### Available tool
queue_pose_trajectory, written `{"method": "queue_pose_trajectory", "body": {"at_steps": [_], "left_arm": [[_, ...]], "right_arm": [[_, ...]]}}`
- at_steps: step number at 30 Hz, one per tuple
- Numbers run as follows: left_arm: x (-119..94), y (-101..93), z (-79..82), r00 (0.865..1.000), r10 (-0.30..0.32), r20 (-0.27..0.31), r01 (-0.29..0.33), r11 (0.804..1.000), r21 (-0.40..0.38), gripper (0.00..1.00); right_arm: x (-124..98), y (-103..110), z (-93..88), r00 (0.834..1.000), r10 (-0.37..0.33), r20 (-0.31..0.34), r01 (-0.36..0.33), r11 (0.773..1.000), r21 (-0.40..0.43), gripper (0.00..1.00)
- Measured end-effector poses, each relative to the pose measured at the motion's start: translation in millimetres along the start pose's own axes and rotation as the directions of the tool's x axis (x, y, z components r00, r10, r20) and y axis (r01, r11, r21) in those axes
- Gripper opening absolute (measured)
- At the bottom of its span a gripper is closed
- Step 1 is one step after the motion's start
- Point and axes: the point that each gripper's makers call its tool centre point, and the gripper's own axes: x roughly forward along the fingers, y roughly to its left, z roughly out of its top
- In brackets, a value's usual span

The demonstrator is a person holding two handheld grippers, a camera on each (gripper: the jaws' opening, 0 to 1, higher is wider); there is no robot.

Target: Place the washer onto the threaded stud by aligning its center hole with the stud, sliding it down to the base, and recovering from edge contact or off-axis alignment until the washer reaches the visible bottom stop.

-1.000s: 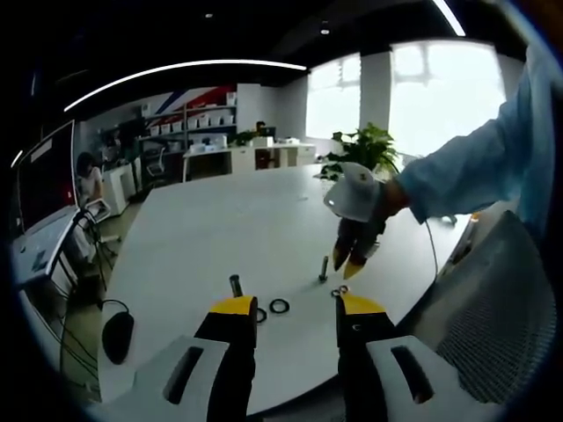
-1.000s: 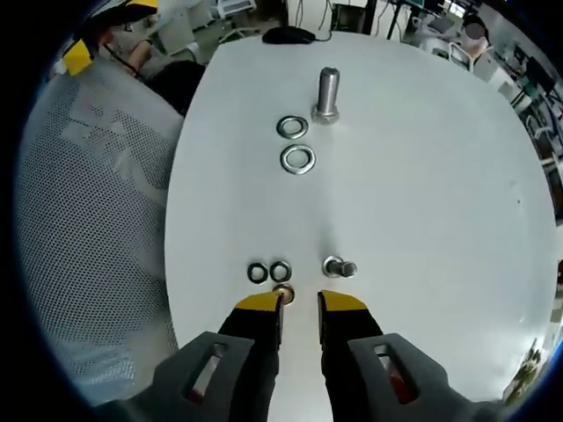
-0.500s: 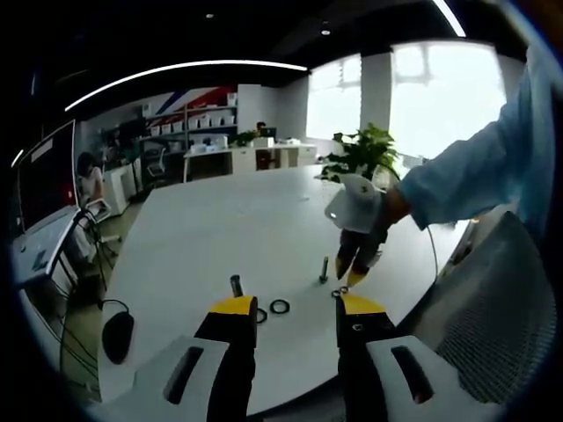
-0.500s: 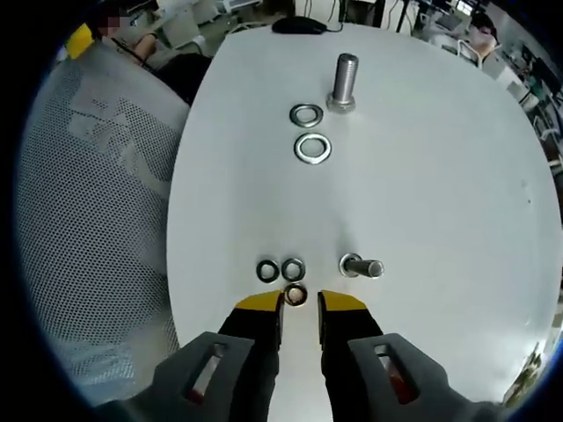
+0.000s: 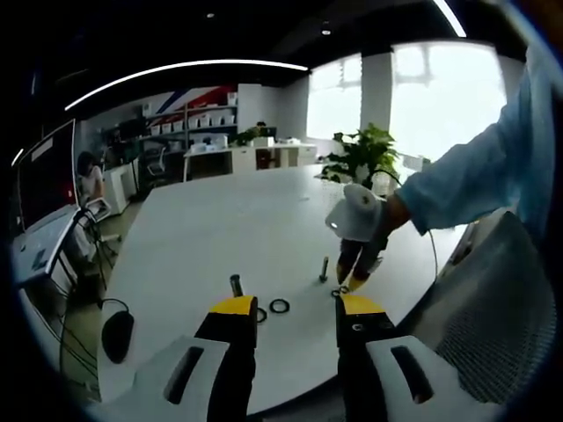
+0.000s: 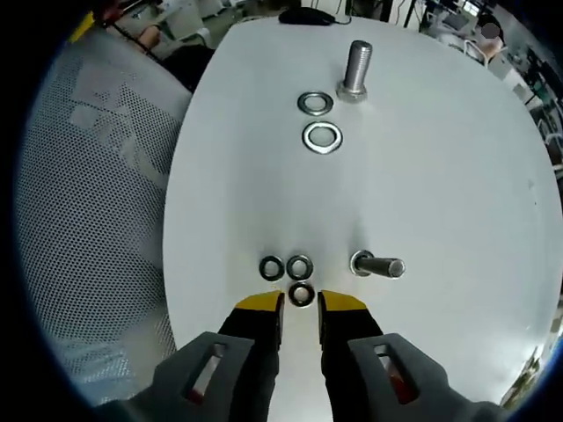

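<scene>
My right gripper (image 6: 300, 301) hovers part-open, holding nothing, over the nearest small washer (image 6: 301, 294): thin, stiff, slippery, likely best pinched across its rim.

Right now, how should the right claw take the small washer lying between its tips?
Grip the small washer across its outer rim, coming straight down from above: it lies flat on the table, so only its thin edge offers purchase for the right claw.

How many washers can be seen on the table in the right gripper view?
5. Two large washers lie beside the far upright bolt; three small washers cluster near the right gripper.
</scene>
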Motion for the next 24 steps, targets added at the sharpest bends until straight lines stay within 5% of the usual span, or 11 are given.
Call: {"method": "queue_pose_trajectory", "body": {"at_steps": [12,15,24], "left_arm": [[0.4,0.5,-0.4,1.0,0.003,-0.004,-0.003,1.0,0.001,0.34],[0.3,0.7,-0.2,1.0,0.003,-0.004,-0.003,1.0,0.0,0.34],[0.4,0.4,-0.6,1.0,0.003,-0.006,-0.003,1.0,0.002,0.34]], "right_arm": [[4.5,-1.0,0.3,1.0,-0.011,-0.004,0.011,1.0,-0.019,0.17],[4.3,-1.6,0.0,0.999,-0.036,-0.009,0.035,0.995,-0.09,0.16],[3.5,-1.7,0.3,0.999,-0.035,0.006,0.036,0.997,-0.063,0.14]]}}
